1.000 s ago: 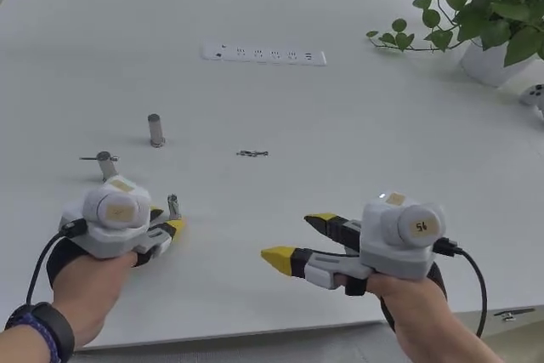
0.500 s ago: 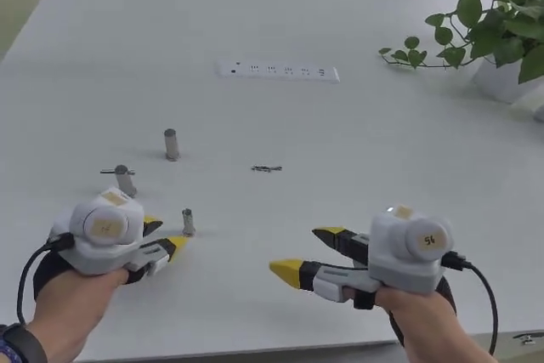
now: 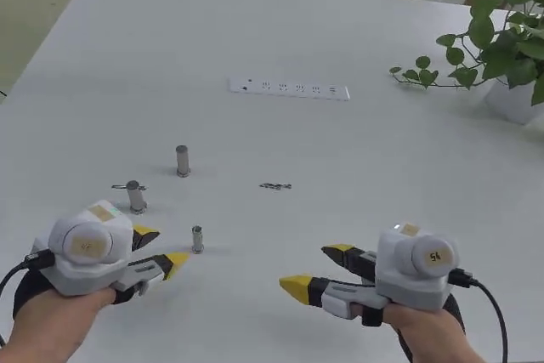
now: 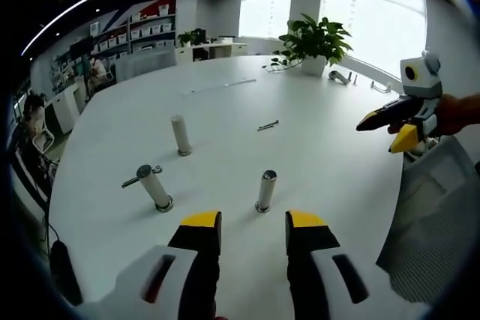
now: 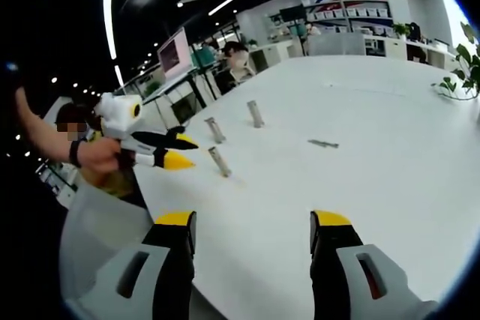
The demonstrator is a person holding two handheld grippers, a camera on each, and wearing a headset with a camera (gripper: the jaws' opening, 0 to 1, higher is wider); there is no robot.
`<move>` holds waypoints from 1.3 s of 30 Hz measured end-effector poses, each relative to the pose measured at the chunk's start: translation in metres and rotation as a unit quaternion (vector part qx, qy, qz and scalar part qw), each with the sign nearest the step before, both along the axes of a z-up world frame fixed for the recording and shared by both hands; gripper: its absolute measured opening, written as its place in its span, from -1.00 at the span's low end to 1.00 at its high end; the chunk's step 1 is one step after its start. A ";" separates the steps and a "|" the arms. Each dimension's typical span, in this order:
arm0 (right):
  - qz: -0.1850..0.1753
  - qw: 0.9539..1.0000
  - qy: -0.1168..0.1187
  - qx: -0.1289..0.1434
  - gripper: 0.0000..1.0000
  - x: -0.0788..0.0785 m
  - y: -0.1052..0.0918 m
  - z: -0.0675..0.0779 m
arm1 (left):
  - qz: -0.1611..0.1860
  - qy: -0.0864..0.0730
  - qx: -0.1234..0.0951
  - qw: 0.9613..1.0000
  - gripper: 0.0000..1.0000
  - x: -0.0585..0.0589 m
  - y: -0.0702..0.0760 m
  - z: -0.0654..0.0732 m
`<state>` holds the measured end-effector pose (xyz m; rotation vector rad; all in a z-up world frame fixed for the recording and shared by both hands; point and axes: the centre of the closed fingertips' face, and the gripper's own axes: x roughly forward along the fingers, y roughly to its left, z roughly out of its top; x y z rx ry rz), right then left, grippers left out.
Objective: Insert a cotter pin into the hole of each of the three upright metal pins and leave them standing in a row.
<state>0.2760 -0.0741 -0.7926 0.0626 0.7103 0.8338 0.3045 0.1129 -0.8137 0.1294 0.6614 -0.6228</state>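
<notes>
Steel pins stand upright on the white bench (image 3: 382, 167): the far pin (image 3: 182, 160) and near pin (image 3: 197, 238) are bare, while the middle pin (image 3: 135, 196) carries an inserted cotter (image 4: 129, 181). A loose cotter pin (image 3: 274, 185) lies flat to their right. The left gripper (image 3: 161, 245), jaws apart and empty, sits just beside the near pin, likely to steady it. The right gripper (image 3: 316, 267), equally spread and empty, seems placed to fetch the loose one.

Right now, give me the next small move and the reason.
Likely: reach the right tool forward to the loose cotter pin on the table and close on it. Both it and the left tool are open and empty. The middle pin already carries a cotter; the near pin and far pin show none.
</notes>
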 end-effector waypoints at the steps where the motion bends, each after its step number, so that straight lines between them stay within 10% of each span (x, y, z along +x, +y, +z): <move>1: 0.001 1.000 0.001 0.000 0.28 0.000 0.000 -0.001 | 0.000 -0.001 -0.003 1.000 -0.32 0.000 0.001 0.002; 12: 0.007 1.000 0.006 -0.007 0.28 0.007 0.004 -0.008 | 0.006 -0.015 -0.023 1.000 -0.25 -0.010 0.009 0.031; 39: 0.044 0.997 0.027 -0.063 0.24 0.064 -0.002 -0.036 | 0.011 -0.019 -0.045 0.999 -0.18 -0.021 0.019 0.050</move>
